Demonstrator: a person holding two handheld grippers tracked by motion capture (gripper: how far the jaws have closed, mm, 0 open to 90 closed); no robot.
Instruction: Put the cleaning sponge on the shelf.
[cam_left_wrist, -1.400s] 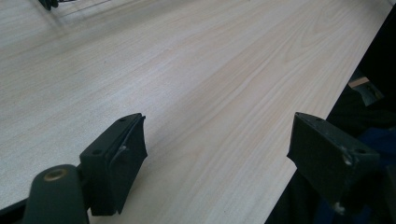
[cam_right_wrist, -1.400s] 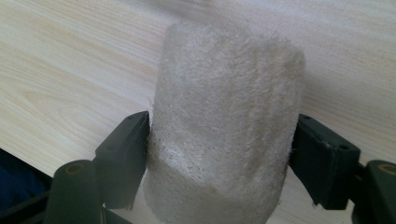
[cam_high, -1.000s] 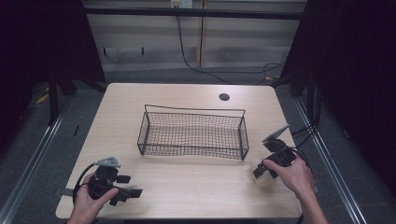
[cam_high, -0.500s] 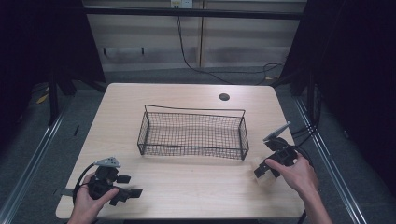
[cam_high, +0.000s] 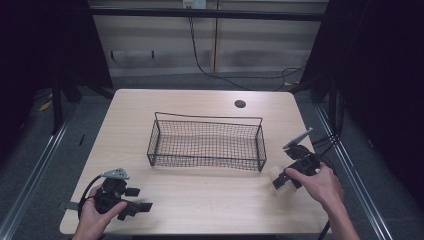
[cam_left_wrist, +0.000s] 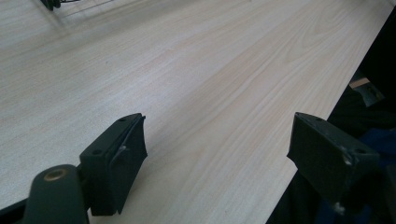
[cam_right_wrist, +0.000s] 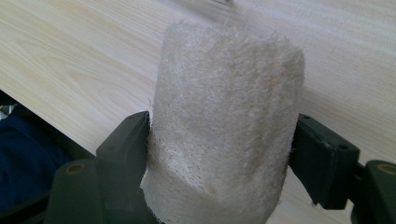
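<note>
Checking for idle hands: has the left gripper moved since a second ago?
No. The left gripper lies at the same near-left spot, against the black wire basket.

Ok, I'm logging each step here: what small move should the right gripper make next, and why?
Probably lift the loofah pad and carry it toward the wire basket. The right gripper is shut on it at the table's right side, and the basket beside it is the only container.

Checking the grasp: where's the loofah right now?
Between the jaws of the right gripper, which press on both its sides: the loofah is near the table's right front, just off the basket's front right corner in the high view.
</note>
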